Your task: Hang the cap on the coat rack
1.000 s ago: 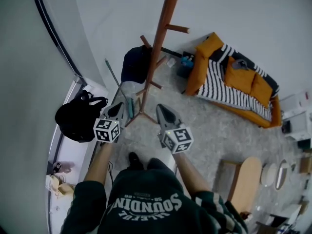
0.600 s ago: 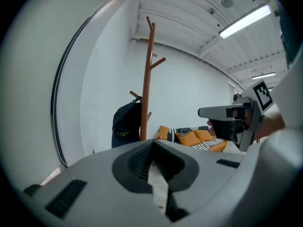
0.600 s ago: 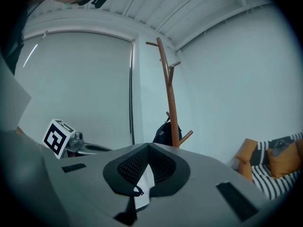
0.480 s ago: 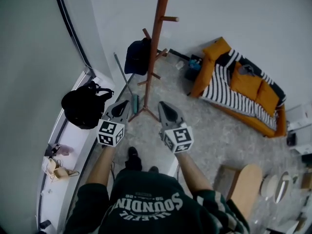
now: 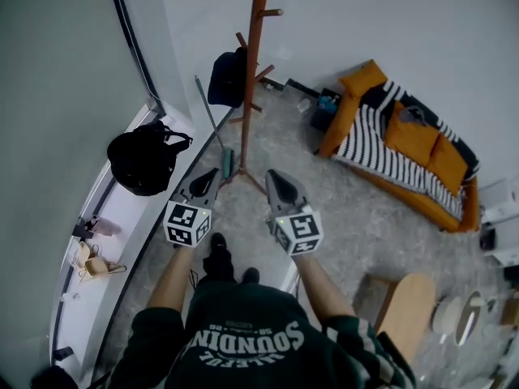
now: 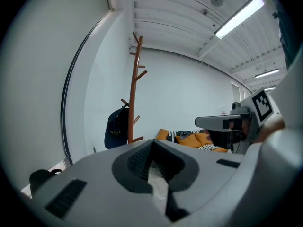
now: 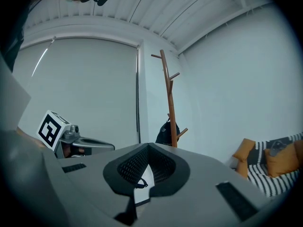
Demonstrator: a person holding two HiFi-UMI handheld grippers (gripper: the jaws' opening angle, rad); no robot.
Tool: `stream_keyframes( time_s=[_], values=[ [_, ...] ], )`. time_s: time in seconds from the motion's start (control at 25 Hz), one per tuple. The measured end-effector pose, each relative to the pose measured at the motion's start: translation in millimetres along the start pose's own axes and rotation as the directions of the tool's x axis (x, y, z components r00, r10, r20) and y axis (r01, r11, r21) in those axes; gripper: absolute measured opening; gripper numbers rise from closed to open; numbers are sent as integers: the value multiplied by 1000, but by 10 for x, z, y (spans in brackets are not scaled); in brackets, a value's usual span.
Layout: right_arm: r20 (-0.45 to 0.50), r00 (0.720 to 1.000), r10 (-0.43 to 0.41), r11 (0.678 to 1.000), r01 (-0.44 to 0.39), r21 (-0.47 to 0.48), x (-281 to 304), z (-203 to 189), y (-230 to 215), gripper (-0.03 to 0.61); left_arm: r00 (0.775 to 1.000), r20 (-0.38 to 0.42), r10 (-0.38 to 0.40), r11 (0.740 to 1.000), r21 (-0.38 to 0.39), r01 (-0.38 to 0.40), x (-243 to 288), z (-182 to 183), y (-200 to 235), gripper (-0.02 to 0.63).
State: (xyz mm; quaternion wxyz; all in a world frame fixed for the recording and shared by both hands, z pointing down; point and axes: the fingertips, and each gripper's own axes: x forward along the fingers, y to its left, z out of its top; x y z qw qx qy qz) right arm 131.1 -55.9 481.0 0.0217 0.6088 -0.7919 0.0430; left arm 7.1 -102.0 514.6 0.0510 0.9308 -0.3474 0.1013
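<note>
A person in a dark green sweatshirt (image 5: pixel 243 339) stands on a speckled floor (image 5: pixel 357 217), holding the left gripper (image 5: pixel 211 173) and the right gripper (image 5: pixel 272 175) side by side and a little apart, both aimed at the rack (image 5: pixel 251 55) ahead. Each gripper's own view shows its jaws pressed together with nothing between them, and neither touches anything. To the left, a black bag (image 5: pixel 142 159) sits on a white ledge (image 5: pixel 122 241) along the curved wall. Past the gripper tips, a thin pole (image 5: pixel 211 116) leans just beside the feet of the wooden rack. The dark cap (image 5: pixel 227 78) already hangs from one of the rack's lower pegs, on the rack's left side in the head view, well apart from both grippers. To the right of the rack, against the white wall, stands an orange sofa (image 5: pixel 438 164) draped with a striped cover.
</note>
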Motion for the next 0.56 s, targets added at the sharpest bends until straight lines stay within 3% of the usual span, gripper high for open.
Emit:
stream_keyframes(
  time_s=[0.36, 0.56],
  values=[
    [9, 1000, 14, 1000, -14, -11, -235, -41, -4, -2, 1000, 18, 20, 1000, -15, -19, -130, -16, -163, 0],
    [-50, 999, -2, 1000, 2, 6, -308, -75, 6, -2, 1000, 20, 21, 1000, -12, -21, -164, -6, -188, 0]
  ],
)
